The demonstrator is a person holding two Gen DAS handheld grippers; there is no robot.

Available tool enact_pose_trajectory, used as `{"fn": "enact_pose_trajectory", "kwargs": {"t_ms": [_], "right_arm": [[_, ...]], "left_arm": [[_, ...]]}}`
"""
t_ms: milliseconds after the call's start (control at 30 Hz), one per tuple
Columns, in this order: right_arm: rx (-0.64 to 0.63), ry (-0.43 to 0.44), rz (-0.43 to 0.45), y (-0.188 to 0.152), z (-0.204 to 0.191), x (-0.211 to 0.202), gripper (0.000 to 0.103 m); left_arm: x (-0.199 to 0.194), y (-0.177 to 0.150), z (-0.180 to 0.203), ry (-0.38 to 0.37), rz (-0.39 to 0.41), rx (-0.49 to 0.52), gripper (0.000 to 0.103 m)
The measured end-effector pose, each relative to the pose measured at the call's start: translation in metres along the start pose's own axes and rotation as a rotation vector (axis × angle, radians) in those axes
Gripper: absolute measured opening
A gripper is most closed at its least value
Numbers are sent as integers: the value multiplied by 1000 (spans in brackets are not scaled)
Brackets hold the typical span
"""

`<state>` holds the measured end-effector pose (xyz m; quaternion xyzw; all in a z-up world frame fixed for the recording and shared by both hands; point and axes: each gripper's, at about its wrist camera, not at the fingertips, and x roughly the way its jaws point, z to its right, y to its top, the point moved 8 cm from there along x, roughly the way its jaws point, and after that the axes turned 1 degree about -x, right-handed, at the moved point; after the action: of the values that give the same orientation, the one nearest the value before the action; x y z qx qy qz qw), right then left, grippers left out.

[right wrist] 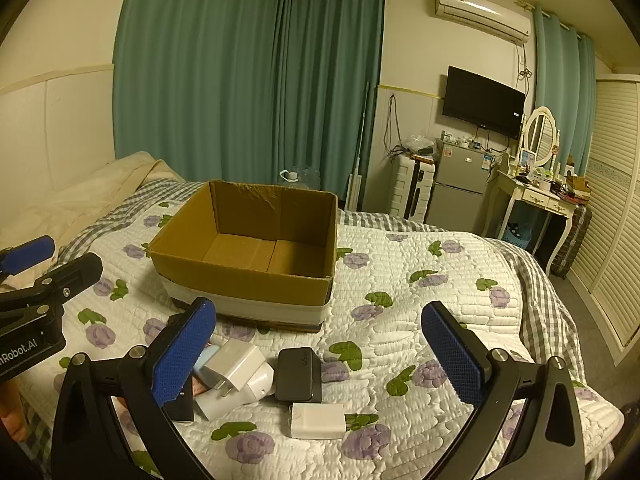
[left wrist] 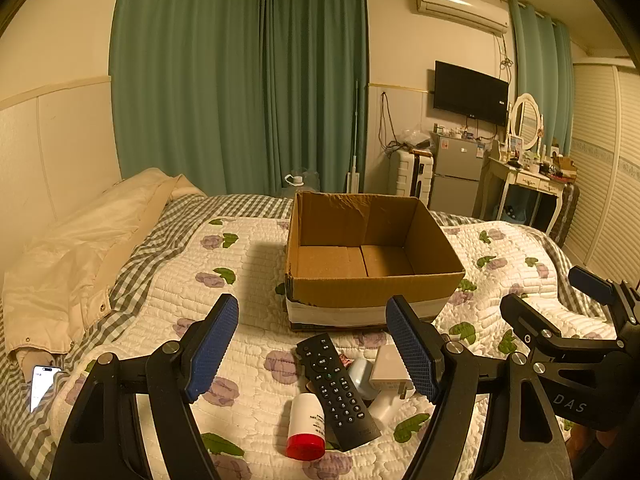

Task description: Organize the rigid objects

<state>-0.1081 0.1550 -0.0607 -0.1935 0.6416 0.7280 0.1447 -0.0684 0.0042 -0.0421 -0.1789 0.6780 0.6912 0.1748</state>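
Observation:
An empty open cardboard box (left wrist: 372,256) stands on the quilted bed; it also shows in the right wrist view (right wrist: 248,248). In front of it lies a pile: a black remote (left wrist: 336,390), a white bottle with a red cap (left wrist: 306,426), a white plug charger (left wrist: 390,370), a pale blue item (left wrist: 360,376). The right wrist view shows the white plug charger (right wrist: 234,366), a black 65W charger (right wrist: 299,374) and a flat white charger (right wrist: 318,420). My left gripper (left wrist: 316,348) is open above the remote. My right gripper (right wrist: 316,356) is open above the chargers.
A cream jacket (left wrist: 80,256) and a lit phone (left wrist: 42,384) lie at the bed's left. The right gripper's body (left wrist: 576,340) is at the right of the left wrist view. A fridge (right wrist: 460,188), a suitcase and a dressing table (right wrist: 536,200) stand beyond the bed.

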Motion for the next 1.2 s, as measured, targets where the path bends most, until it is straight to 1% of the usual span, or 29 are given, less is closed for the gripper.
{"fn": "enact_pose_trajectory", "kwargs": {"t_ms": [933,1200], "right_arm": [[-2,3,-2,-4,0,0,103],[-4,8,4,-3,-1,-5,103]], "left_arm": [[0,-1,0,2,-1,0,79],[-5,0,2,1,10,0,79]]}}
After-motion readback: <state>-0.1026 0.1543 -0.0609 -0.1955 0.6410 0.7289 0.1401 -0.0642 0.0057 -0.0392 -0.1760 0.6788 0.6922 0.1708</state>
